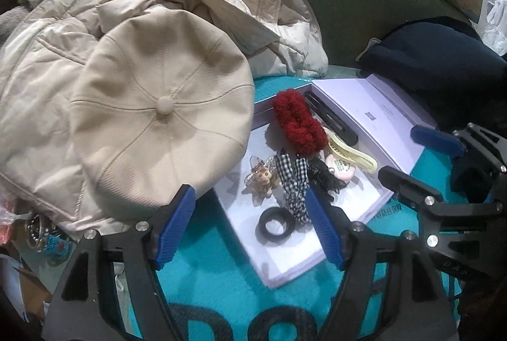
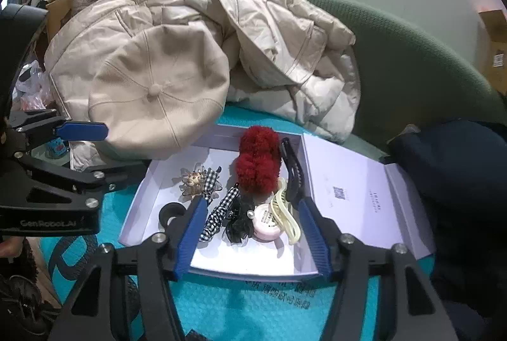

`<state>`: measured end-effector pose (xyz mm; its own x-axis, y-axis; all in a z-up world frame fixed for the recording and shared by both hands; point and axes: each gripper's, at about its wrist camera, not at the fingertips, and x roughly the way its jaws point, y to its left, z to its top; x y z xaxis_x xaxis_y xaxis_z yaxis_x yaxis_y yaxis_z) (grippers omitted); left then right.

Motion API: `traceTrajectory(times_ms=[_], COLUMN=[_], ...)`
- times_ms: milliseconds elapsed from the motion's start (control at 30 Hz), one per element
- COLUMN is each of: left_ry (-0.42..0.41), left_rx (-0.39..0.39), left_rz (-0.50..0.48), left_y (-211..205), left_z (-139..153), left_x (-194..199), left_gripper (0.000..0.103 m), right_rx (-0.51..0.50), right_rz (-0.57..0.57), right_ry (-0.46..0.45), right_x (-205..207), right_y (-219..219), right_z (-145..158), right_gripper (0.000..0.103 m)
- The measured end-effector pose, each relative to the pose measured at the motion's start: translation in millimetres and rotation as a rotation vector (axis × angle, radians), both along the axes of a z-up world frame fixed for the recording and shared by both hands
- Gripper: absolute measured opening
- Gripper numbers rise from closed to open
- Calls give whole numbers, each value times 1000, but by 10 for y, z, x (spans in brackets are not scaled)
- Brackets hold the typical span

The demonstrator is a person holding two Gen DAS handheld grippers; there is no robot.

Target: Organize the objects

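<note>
Looking along both tools, I see the open white box (image 2: 317,269) lying on a teal mat (image 2: 253,303), lid (image 2: 355,189) folded out to its right. My left hand-held gripper (image 1: 250,225) has its jaws spread wide and empty, above the box's near left corner; the black ring (image 1: 276,226) lies between its fingers in view, just beyond the tips. My right hand-held gripper (image 2: 252,234) is likewise wide apart and holds nothing, framing the gingham bow (image 2: 218,211), black lace clip (image 2: 239,220), pink round case (image 2: 267,222) and cream claw clip (image 2: 285,211). Farther back in the box lie the red fluffy clip (image 2: 258,163) and a black clip (image 2: 293,173). A beige cap (image 1: 161,119) overlaps the box's left edge.
</note>
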<state>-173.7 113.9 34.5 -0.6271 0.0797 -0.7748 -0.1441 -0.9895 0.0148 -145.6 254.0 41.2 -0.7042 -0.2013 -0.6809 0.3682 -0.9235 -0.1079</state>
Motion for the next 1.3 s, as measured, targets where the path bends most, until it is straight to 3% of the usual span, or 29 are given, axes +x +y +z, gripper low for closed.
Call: traceTrajectory(times_ms=[400, 700, 1300], left_ry=[69, 118, 93], left_rx=[-1, -9, -11], left_rz=[18, 33, 82], left_y=[-194, -325, -594], left_z=[382, 555, 423], left_x=[577, 1130, 1757], left_gripper=[80, 85, 87], right_rx=[5, 2, 31], right_rz=[-63, -100, -114], right_ry=[56, 69, 47], right_x=[511, 894, 1442], right_y=[-80, -184, -395], right_z=[323, 438, 298], right_gripper=[72, 74, 75])
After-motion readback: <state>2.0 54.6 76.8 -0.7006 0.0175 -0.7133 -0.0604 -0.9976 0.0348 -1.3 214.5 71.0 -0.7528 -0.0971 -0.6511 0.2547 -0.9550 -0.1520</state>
